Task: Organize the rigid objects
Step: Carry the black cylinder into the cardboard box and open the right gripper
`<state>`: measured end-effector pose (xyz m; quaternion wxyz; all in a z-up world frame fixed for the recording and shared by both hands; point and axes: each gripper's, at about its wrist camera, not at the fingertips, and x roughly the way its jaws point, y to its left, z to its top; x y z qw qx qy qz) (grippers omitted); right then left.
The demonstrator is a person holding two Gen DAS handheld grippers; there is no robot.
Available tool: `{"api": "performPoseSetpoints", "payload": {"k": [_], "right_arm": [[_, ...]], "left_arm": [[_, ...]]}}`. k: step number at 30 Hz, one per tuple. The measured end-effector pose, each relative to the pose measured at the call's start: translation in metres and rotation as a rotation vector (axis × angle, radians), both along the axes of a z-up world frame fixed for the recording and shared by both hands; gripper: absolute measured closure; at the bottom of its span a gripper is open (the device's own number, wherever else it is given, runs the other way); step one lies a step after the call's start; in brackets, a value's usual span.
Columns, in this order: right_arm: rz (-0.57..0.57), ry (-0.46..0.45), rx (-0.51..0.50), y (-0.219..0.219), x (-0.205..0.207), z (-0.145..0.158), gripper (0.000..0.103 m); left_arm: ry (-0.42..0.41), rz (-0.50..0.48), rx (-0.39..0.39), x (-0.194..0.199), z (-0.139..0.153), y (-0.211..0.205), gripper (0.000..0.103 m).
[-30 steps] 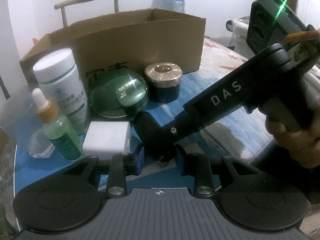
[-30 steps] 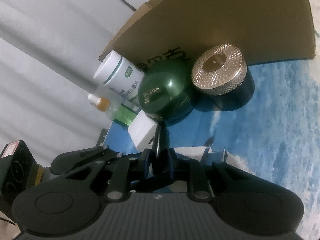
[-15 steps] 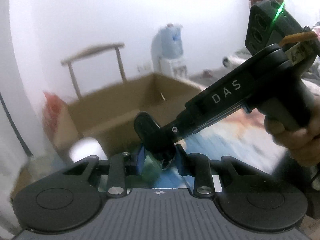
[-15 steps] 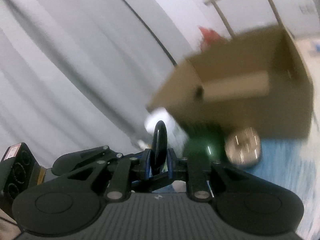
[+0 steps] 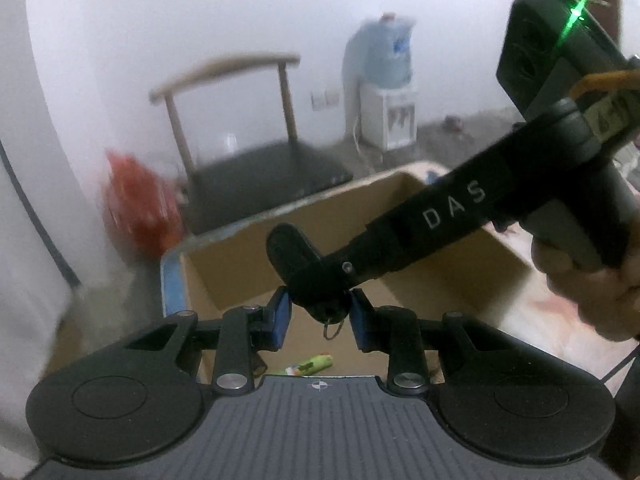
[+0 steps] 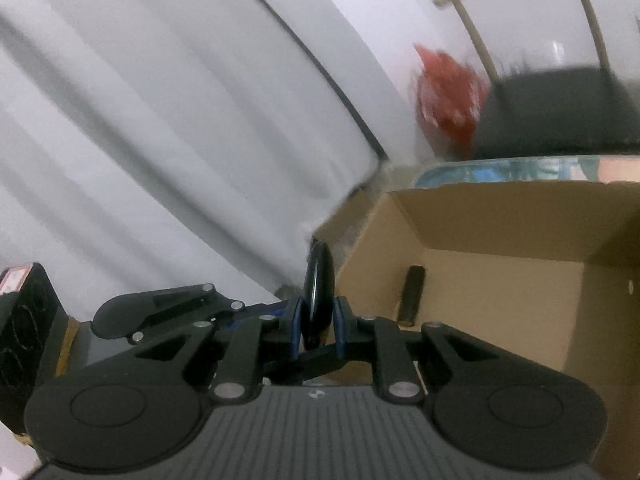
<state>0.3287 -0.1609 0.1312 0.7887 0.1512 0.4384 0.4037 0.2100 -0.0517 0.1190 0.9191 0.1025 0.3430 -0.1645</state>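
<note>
A flat black key fob (image 5: 294, 254) with a small metal ring (image 5: 331, 328) hangs over the open cardboard box (image 5: 240, 268). My left gripper (image 5: 320, 316) is shut on its lower end, blue pads (image 5: 280, 316) on either side. My right gripper (image 5: 316, 276), held by a hand (image 5: 580, 280), reaches in from the right and clamps the same fob. In the right wrist view the fob (image 6: 319, 288) stands edge-on between the shut right gripper (image 6: 318, 320), with the box (image 6: 500, 280) just ahead. A green tube (image 5: 312, 364) and a dark cylinder (image 6: 412, 296) lie inside the box.
Behind the box are a wooden chair (image 5: 260, 140) with a dark seat, a red bag (image 5: 140, 208) and a water dispenser (image 5: 384, 92). A white curtain (image 6: 160, 140) fills the left. The blue table edge (image 5: 172, 288) runs along the box's left side.
Both grippers have risen with the black fob from table level to above the box. The bottles and jars in front of the box have dropped out of view, and the box's inside now shows.
</note>
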Motion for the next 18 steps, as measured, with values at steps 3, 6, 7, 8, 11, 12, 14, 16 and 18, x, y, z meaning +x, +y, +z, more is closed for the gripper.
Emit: {"api": "performPoseSetpoints", "payload": {"k": [3, 6, 7, 8, 11, 12, 14, 16, 18], "right_arm": [[-0.005, 0.076, -0.026, 0.010, 0.037, -0.017, 0.085], [-0.005, 0.147, -0.059, 0.020, 0.070, -0.041, 0.085], [-0.001, 0.167, -0.071, 0.022, 0.076, -0.049, 0.085], [0.003, 0.183, -0.083, 0.025, 0.082, -0.057, 0.085], [0.009, 0.226, -0.112, 0.031, 0.099, -0.078, 0.085], [0.009, 0.241, -0.115, 0.032, 0.105, -0.085, 0.085], [0.009, 0.272, -0.114, 0.033, 0.115, -0.097, 0.085], [0.004, 0.298, -0.111, 0.033, 0.125, -0.109, 0.085], [-0.003, 0.317, -0.115, 0.034, 0.131, -0.117, 0.084]], "left_arm": [[0.100, 0.017, -0.029, 0.039, -0.010, 0.012, 0.073], [0.178, 0.028, -0.030, 0.066, -0.029, 0.019, 0.073], [0.195, 0.030, -0.025, 0.070, -0.032, 0.021, 0.073], [0.218, 0.031, -0.016, 0.075, -0.038, 0.023, 0.073], [0.263, 0.032, 0.008, 0.091, -0.054, 0.024, 0.073], [0.272, 0.032, 0.015, 0.093, -0.058, 0.023, 0.073], [0.291, 0.036, 0.031, 0.103, -0.066, 0.023, 0.073], [0.296, 0.038, 0.058, 0.114, -0.072, 0.022, 0.073], [0.293, 0.042, 0.085, 0.120, -0.076, 0.021, 0.072]]}}
